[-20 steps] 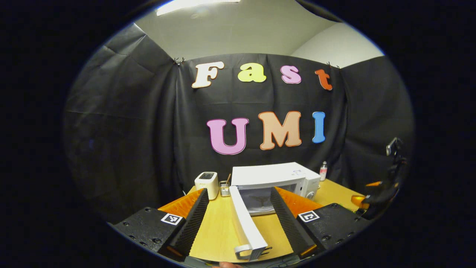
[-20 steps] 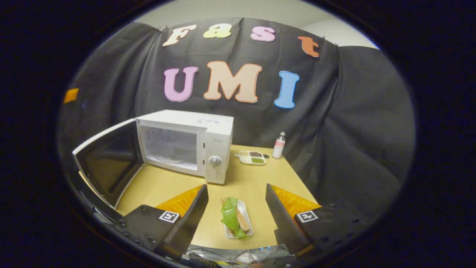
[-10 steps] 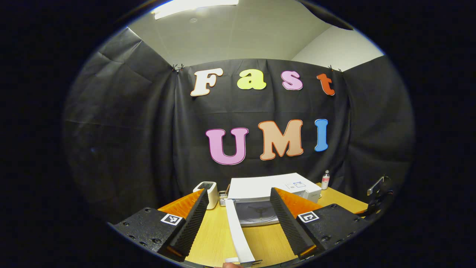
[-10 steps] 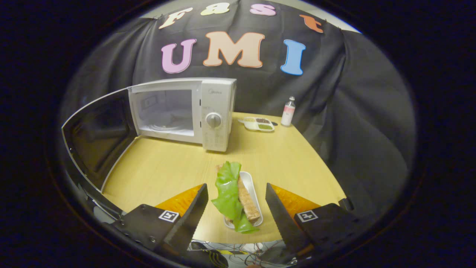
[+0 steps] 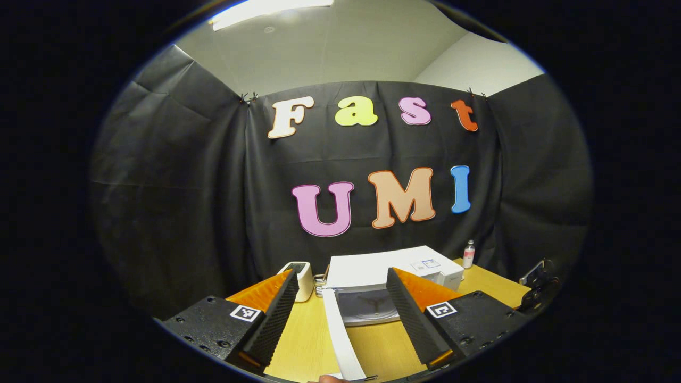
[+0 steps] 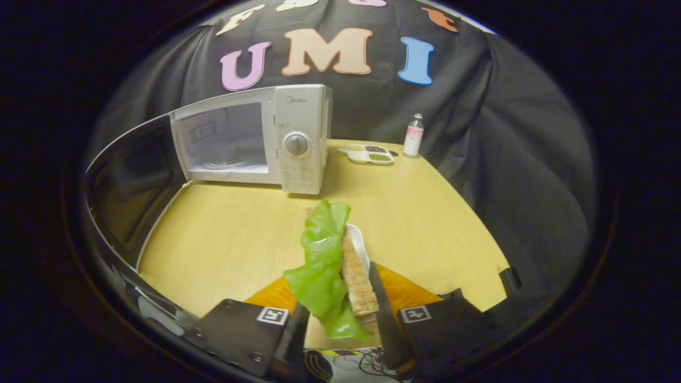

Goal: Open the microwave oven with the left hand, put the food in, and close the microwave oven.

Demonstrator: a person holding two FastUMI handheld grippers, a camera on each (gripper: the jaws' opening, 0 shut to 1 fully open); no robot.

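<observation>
In the right gripper view, the right gripper [image 6: 340,324] has its fingers drawn in close on either side of the near end of the food [image 6: 340,266]: a small white dish [image 6: 360,246] carrying a strip of toasted bread [image 6: 357,282] and a green lettuce leaf [image 6: 319,266]. The fingers look to be clamping the dish's near end, though the exact contact is hidden beneath the leaf. The food's long axis runs straight away from the gripper, its far end pointing toward the microwave [image 6: 255,138] across the table [image 6: 223,234]. The leaf lies along the left side, the bread to the right.

The microwave stands at the table's far left with its door [image 6: 127,181] swung wide to the left, the cavity open. A divided snack tray [image 6: 370,154] and a small bottle [image 6: 413,135] sit to the right of the oven, well apart from the food.

In the left gripper view, the left gripper [image 5: 340,319] is spread wide and holds nothing. The door's edge [image 5: 340,335] runs between its fingers without touching either. Beyond lie the microwave [image 5: 388,271], a white toaster [image 5: 299,276] left of it and the bottle [image 5: 468,254] to its right.
</observation>
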